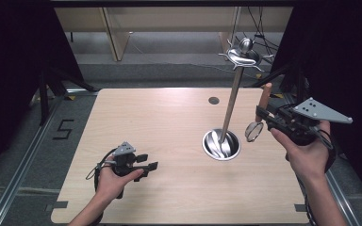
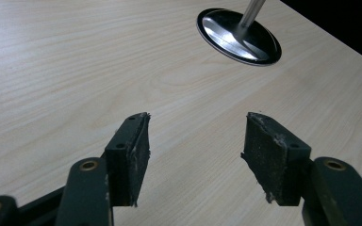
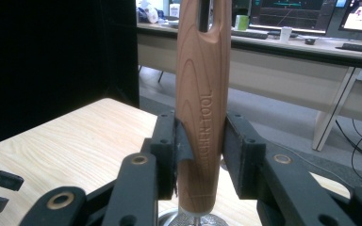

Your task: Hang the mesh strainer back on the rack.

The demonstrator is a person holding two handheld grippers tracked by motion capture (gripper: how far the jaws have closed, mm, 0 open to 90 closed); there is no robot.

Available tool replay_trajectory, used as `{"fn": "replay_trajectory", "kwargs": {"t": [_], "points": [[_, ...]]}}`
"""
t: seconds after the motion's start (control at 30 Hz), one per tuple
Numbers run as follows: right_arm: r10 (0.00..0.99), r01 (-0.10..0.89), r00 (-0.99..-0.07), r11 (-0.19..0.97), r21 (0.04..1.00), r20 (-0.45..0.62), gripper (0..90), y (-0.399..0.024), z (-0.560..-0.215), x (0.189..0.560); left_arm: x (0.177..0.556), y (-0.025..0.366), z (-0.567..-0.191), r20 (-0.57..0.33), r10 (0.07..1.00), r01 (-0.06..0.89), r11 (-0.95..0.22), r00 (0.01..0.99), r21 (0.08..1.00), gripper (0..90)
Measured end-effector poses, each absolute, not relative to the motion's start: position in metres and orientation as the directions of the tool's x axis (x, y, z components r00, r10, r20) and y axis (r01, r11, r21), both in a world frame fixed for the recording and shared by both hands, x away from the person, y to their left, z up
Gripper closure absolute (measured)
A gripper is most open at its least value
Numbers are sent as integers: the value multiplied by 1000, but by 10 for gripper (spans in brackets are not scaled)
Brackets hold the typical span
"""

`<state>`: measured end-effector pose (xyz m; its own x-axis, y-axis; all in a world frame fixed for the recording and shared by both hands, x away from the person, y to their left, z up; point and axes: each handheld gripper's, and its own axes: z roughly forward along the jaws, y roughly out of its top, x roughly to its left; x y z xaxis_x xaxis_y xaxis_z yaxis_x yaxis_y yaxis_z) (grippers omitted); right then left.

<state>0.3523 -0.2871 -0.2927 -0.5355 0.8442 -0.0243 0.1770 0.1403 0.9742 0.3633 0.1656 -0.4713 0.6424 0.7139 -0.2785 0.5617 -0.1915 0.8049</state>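
The right hand-held gripper (image 3: 199, 155) is clamped on the wooden handle (image 3: 202, 94) of a small strainer (image 1: 254, 131). The handle stands up between the two black pads. Letters are pressed into the wood and run along it; they look like "TOOL" and then more letters too faint to read. The strainer hangs over the right side of the desk (image 1: 160, 141), its round mesh end low, just right of the shiny metal stand (image 1: 222, 143). That stand has a round base, a tall thin pole and hooks on top. The left hand-held gripper (image 2: 195, 141) sits at the near left of the desk, well apart from the stand. Its jaws are apart with only bare wood between them.
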Motion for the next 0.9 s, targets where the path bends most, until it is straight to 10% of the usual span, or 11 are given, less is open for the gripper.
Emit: {"fn": "replay_trajectory", "kwargs": {"t": [0.9], "points": [[851,152,-524,139,979,-39,684,-285,-282,356,363,166,-471,-281,711,561,-190,645,806,403]]}}
